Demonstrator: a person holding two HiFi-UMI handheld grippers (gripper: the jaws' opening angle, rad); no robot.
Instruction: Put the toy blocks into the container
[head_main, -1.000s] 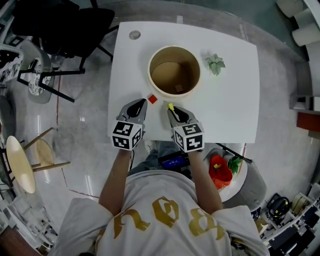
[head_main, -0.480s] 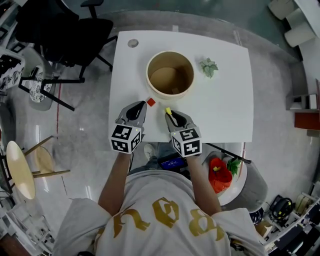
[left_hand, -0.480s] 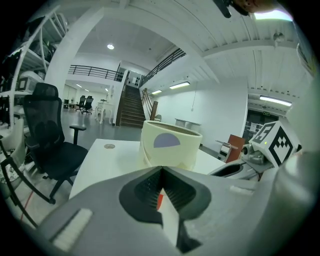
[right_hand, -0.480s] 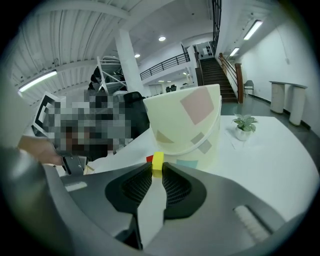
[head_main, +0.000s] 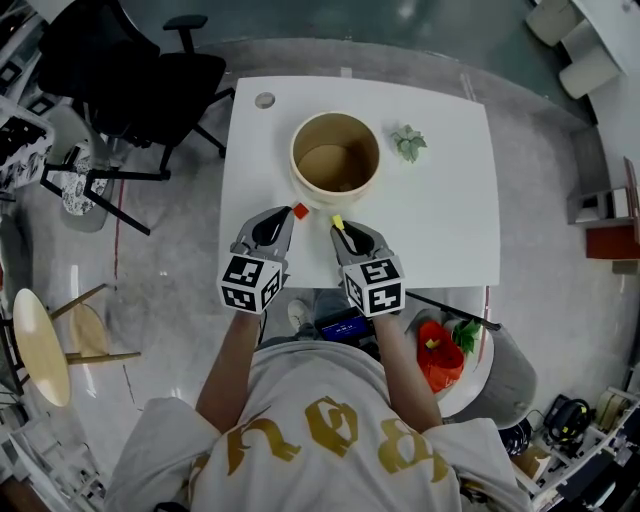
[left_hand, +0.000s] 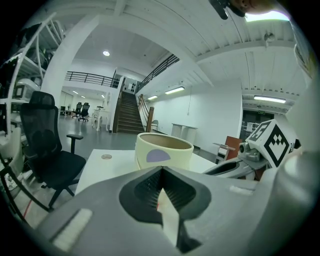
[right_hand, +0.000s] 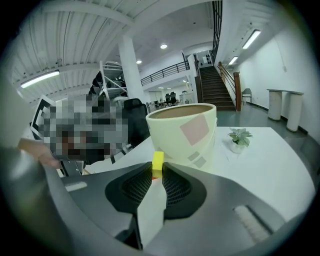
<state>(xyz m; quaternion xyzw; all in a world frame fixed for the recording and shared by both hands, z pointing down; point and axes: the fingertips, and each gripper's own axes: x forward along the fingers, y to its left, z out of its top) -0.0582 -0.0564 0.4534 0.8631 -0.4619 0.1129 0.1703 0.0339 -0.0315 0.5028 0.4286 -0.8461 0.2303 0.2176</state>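
L hand-held gripper (head_main: 289, 215) clamped on red block (head_main: 299, 211), R hand-held gripper (head_main: 341, 228) clamped on yellow block (head_main: 338, 222). Both have risen off the desk (head_main: 440, 230) in the last sec, blocks w/ them. Just ahead of both tips: container (head_main: 300, 165), so drop-in prob. next. Count: 2 grippers, 2 blocks, 1 container, 1 sm. plant (head_main: 407, 143) further out, R side.

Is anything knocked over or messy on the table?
No, nothing stands out. The container stands upright on the table, the small plant beside it too. The left gripper pinches a red block, the right gripper a yellow block, nothing spilled.
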